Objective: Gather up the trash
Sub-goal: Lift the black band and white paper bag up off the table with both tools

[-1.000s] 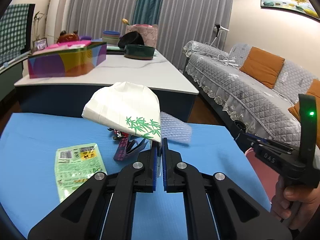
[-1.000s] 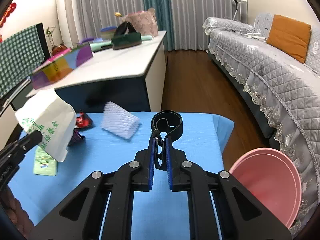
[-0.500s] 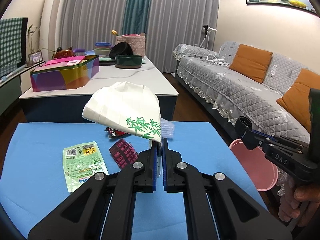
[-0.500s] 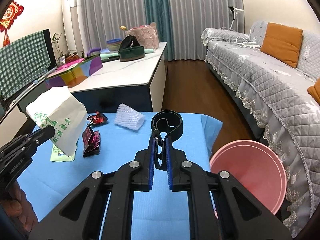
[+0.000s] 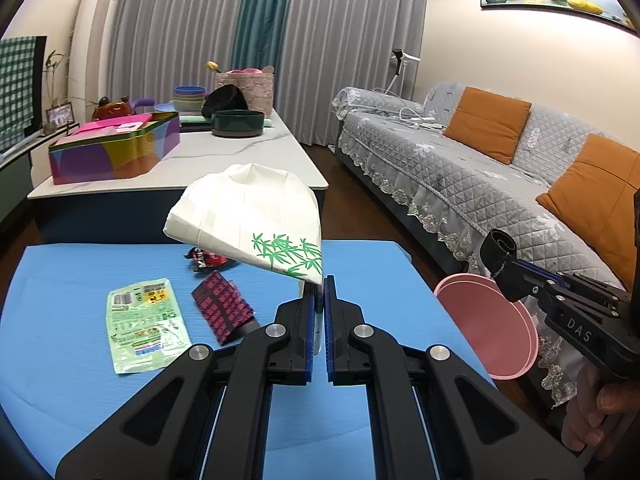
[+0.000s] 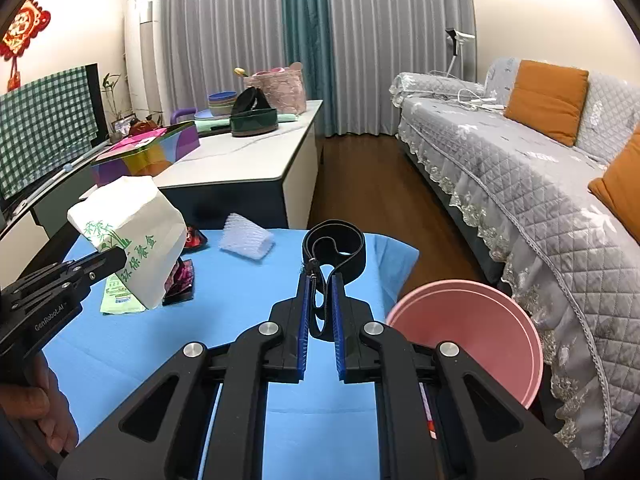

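Lettering "DAS" marks the right gripper (image 5: pixel 505 266), pinching a black band (image 6: pixel 334 246); "GenRobot.AI" marks the left gripper (image 5: pixel 319 285), clamped on one white bamboo-print paper bag (image 5: pixel 248 222) above the blue mat (image 5: pixel 60 280), near one pink bin (image 6: pixel 468 336).

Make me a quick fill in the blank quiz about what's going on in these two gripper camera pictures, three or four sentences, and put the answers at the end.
1. The left gripper is shut on a white paper bag printed with ____ bamboo leaves.
2. The right gripper is shut on a ____ elastic band.
3. The bin beside the blue table is ____ in colour.
4. The white foam net lies on the ____.

Answers: green; black; pink; table
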`<state>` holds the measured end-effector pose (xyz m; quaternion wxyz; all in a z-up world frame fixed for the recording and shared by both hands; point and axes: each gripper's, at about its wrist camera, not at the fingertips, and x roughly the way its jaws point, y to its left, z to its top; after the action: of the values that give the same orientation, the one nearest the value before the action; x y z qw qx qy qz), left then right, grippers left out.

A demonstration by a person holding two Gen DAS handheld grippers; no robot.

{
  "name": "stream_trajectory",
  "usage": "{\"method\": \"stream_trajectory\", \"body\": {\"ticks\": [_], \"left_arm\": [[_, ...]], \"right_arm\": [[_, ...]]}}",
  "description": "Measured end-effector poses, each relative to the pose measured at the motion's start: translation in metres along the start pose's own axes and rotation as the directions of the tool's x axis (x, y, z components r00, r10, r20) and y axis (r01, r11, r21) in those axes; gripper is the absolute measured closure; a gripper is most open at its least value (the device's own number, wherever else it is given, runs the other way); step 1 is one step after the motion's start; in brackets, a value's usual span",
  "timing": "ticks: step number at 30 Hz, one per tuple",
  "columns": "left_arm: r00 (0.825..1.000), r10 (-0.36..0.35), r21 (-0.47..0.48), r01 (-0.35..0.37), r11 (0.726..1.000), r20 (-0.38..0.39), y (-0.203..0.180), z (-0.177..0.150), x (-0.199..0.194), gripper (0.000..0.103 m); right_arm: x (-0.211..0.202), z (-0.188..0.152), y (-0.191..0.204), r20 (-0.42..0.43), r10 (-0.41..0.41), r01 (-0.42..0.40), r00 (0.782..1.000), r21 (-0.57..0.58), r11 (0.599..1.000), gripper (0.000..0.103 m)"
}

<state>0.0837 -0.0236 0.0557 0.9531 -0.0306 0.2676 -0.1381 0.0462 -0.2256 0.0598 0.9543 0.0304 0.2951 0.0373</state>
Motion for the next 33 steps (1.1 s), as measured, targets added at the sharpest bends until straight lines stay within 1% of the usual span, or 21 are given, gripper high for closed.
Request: {"method": "stream_trajectory", "body": {"ticks": [9,33], "left_arm": [[1.000,-0.026,0.018,0.026,1.000,-0.005,-0.015,-0.001,0.005,0.099],[0.999,-0.051,0.027,0.051,0.998,-0.017,-0.032,-0.003,0.017,0.099]], "right_arm": [[-0.002,-0.002,-0.018,0.001,-0.022,0.022,1.000,0.033,0.999,0.092],[-0.001,-0.004,-0.030,0.004,-0.043,0.043,0.999,0.049,0.998,0.092]]}}
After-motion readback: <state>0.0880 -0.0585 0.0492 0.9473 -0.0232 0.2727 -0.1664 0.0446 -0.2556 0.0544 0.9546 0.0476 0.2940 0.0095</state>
